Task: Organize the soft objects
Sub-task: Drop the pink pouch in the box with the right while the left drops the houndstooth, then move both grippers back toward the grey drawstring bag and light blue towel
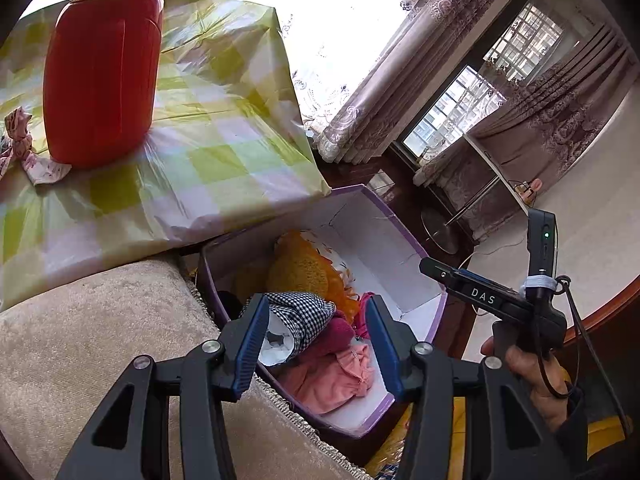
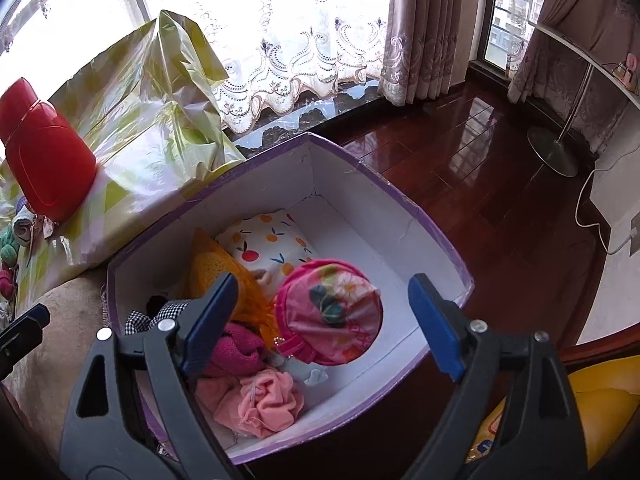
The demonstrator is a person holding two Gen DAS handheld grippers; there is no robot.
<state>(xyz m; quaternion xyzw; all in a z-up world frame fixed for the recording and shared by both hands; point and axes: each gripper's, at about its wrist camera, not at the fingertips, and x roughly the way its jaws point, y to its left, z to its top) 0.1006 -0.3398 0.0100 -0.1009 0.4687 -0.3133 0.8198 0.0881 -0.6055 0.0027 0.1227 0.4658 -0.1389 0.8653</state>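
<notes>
A purple-edged box (image 2: 360,208) with white walls stands on the floor beside the sofa. Inside lie a fruit-print pillow (image 2: 268,244), an orange knitted piece (image 2: 208,264), a round pink bag (image 2: 332,312), a magenta knit (image 2: 240,348), a light pink cloth (image 2: 268,400) and a checkered cloth (image 2: 168,310). My right gripper (image 2: 324,280) hangs open above the box, its jaws wide on either side of the pink bag without touching it. My left gripper (image 1: 316,304) is open over the box's near end, with the checkered cloth (image 1: 304,312) below it in the box (image 1: 384,240).
A red container (image 1: 100,80) stands on a table under a green checked plastic cover (image 1: 224,140), with a knotted pink cloth (image 1: 20,140) and other small soft pieces (image 2: 12,240) beside it. A beige cushion (image 1: 100,340) borders the box. Dark wood floor (image 2: 480,160) and a lamp base (image 2: 554,156) lie beyond.
</notes>
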